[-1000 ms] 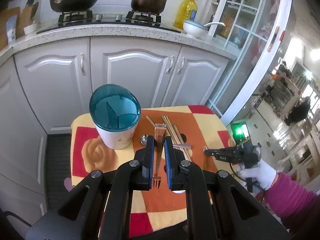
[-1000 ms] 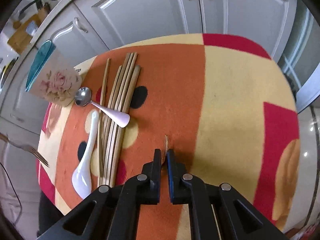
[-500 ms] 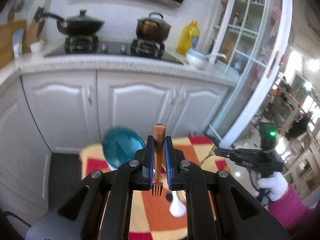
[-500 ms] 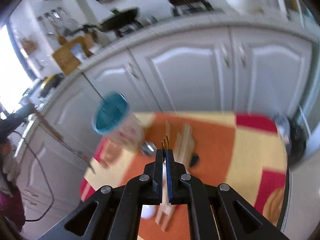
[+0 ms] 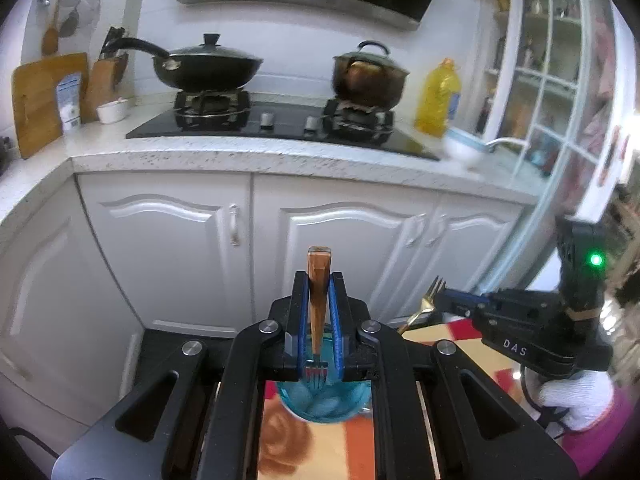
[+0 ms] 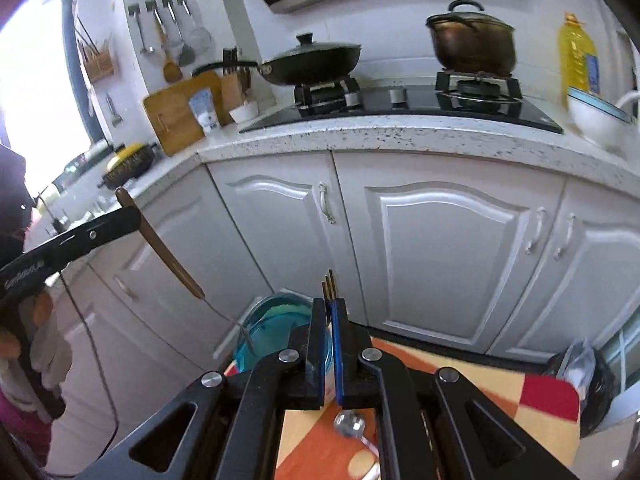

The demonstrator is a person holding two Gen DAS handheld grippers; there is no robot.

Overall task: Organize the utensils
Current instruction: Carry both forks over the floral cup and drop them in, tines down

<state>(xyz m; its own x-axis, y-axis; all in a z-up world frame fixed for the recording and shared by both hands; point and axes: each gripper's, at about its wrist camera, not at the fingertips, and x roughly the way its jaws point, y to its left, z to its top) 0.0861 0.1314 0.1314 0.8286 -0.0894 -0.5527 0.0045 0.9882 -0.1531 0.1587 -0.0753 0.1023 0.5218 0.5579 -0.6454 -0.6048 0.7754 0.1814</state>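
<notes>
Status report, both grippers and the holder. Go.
Left gripper shut on wood-handled fork, tines over teal holder. Right gripper shut on gold fork. Nothing blocking.

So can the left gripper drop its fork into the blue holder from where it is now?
Probably yes. The left gripper holds the fork tines down, right over the holder's open mouth, with nothing between.

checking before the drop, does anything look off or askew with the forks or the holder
Nothing looks spilled or damaged. The brown-handled steel fork in the left gripper hangs tines down over the teal-rimmed utensil holder, a sound way to drop it. The gold fork in the right gripper points tines up, so it would need turning.
</notes>
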